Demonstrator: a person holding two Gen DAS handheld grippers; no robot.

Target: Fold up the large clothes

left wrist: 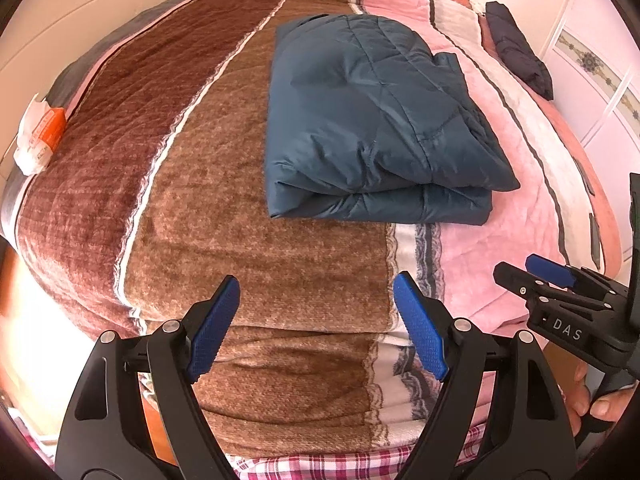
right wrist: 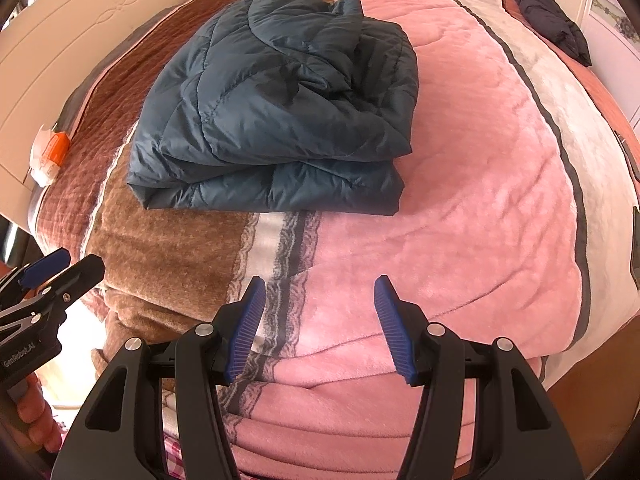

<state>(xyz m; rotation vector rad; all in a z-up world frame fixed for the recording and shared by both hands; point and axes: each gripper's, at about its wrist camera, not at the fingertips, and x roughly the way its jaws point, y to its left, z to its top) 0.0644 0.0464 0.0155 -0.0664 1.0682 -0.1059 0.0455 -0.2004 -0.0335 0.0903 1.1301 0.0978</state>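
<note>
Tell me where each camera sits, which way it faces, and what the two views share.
Left wrist: on the left gripper, angled down at the brown blanket; a hand shows at right.
Right wrist: on the right gripper, angled down at the pink blanket; a hand shows at left.
Shared: the folded blue quilted jacket, a dark garment, each other's gripper.
</note>
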